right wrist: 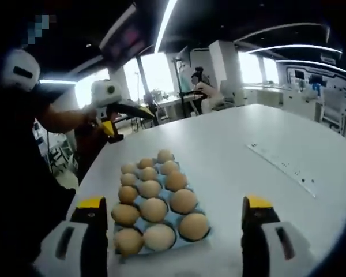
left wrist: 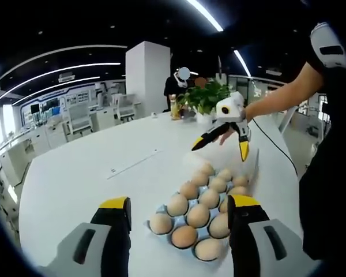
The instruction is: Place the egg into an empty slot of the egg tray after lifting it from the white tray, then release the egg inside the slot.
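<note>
Left yellow-tipped gripper spread wide, empty, near pale blue egg tray of brown eggs. Right gripper likewise apart. Tray seemingly full.

Left tool: jaws wide apart, nothing between them, held low. Right tool raised at the end of an outstretched bare forearm, jaws spread, nothing held. Right tool's own view: jaws wide apart, nothing between.
</note>
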`<state>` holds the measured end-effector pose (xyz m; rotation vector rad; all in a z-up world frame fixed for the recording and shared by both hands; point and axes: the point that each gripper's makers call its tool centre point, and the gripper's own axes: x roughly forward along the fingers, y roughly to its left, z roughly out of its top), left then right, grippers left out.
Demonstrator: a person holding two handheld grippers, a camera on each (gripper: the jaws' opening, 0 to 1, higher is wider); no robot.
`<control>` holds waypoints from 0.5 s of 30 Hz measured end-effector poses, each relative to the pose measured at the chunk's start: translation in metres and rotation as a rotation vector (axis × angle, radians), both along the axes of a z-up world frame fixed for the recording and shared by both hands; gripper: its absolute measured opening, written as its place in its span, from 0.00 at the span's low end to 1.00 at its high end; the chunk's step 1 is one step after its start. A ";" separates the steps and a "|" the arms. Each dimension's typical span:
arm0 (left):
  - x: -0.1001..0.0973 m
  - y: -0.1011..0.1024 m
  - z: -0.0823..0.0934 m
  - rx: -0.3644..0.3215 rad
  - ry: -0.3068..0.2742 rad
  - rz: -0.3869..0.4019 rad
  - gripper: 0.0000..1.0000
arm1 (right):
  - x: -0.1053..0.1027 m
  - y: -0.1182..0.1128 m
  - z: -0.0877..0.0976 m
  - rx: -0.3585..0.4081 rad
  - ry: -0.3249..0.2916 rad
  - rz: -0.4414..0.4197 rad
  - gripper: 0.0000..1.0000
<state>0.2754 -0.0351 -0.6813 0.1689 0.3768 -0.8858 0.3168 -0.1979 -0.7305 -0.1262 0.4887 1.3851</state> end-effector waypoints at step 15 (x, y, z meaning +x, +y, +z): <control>-0.046 -0.024 0.024 -0.041 -0.059 -0.068 0.69 | -0.067 -0.008 0.030 0.037 -0.125 0.018 1.00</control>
